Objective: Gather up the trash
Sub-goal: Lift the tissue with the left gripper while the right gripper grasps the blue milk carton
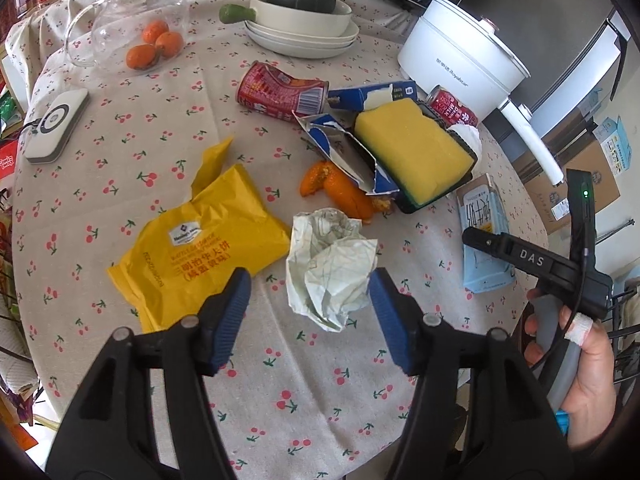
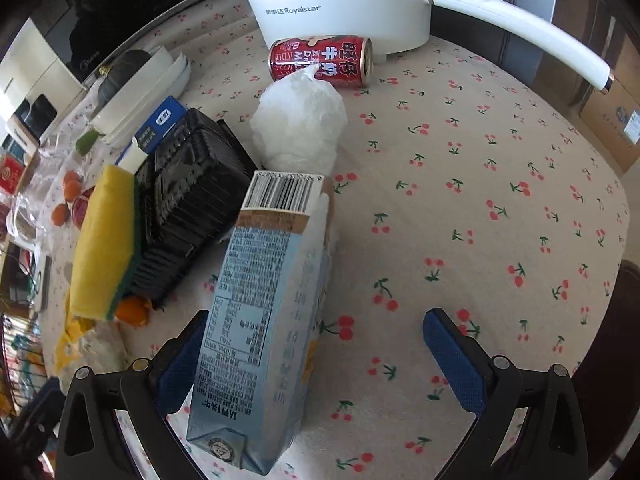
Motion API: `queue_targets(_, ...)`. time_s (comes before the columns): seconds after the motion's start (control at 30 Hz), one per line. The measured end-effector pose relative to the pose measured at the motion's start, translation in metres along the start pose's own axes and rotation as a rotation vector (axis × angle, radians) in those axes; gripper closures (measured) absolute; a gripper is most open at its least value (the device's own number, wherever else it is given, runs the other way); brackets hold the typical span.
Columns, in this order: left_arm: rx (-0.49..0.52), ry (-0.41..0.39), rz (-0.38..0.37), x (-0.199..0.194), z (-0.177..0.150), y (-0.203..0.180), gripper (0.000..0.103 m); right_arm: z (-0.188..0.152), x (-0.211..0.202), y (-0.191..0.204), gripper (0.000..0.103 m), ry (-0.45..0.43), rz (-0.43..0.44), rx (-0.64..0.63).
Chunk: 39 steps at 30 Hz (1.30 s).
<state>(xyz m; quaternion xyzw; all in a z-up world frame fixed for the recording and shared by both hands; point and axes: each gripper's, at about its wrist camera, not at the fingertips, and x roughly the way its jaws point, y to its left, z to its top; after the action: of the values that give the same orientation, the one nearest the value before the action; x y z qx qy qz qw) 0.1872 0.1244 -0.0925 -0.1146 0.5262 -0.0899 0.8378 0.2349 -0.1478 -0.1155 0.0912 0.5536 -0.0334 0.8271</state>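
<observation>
Both grippers are lining up on separate pieces of trash, so the step in hand looks like the approach before a grasp. The left gripper (image 1: 310, 312) stands open, its jaws part-spread, hovering over the crumpled paper (image 1: 330, 264), which lies on the desk (image 1: 320, 392) toward the near edge, just beside the yellow wrapper (image 1: 200, 248); the right pad (image 1: 386, 304) looks just beside or touching the paper's side, the left pad is apart from it. The right gripper (image 2: 316, 364) is open wide, with the carton (image 2: 260, 320) lying between its fingers, close against the left finger (image 2: 180, 364) and well apart from the right one. That carton lies near the desk's right edge, beside the black tray (image 2: 192, 208) and sponge (image 2: 108, 240). Next, I judge, each gripper must sink a little further, centre its item, and squeeze. The paper is light and may slide away from a one-sided push; the carton sits off-centre, so the right gripper should shift toward it first. The cans (image 1: 280, 92), peel (image 1: 340, 192) and torn box (image 1: 352, 148) remain to be gathered.
</observation>
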Motion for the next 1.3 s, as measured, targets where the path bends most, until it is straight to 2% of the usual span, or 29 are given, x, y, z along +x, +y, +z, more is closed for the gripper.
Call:
queue_targets(0.2, 0.049, 0.039, 0.028, 0.023, 0.000, -0.018, 0.043, -0.001, -0.015, -0.019, 0.030, 0.010, 0.084, 0.028)
queue_targets(0.27, 0.051, 0.059, 0.050, 0.032, 0.000, -0.018, 0.050, -0.001, -0.018, -0.022, 0.047, 0.009, 0.111, 0.017)
queue_targets(0.3, 0.052, 0.064, 0.063, 0.035, 0.001, -0.018, 0.056, -0.001, -0.020, -0.022, 0.052, 0.014, 0.130, 0.013)
queue_targets(0.33, 0.046, 0.076, 0.057, 0.039, 0.001, -0.017, 0.062, -0.002, -0.021, -0.022, 0.064, 0.017, 0.149, 0.011)
queue_targets(0.5, 0.001, 0.066, 0.027, 0.038, 0.004, -0.015, 0.067, -0.007, -0.040, -0.028, 0.065, 0.000, 0.183, -0.027)
queue_targets(0.83, 0.066, 0.022, -0.047, 0.016, 0.000, -0.055, 0.067, -0.020, -0.086, -0.081, 0.065, -0.064, 0.218, -0.003)
queue_targets(1.03, 0.129, 0.021, -0.094, 0.015, -0.009, -0.095, 0.067, -0.031, -0.107, -0.117, 0.065, -0.091, 0.195, 0.021)
queue_targets(1.3, 0.230, 0.044, -0.165, 0.021, -0.027, -0.163, 0.067, -0.060, -0.124, -0.192, 0.065, -0.094, 0.140, 0.105)
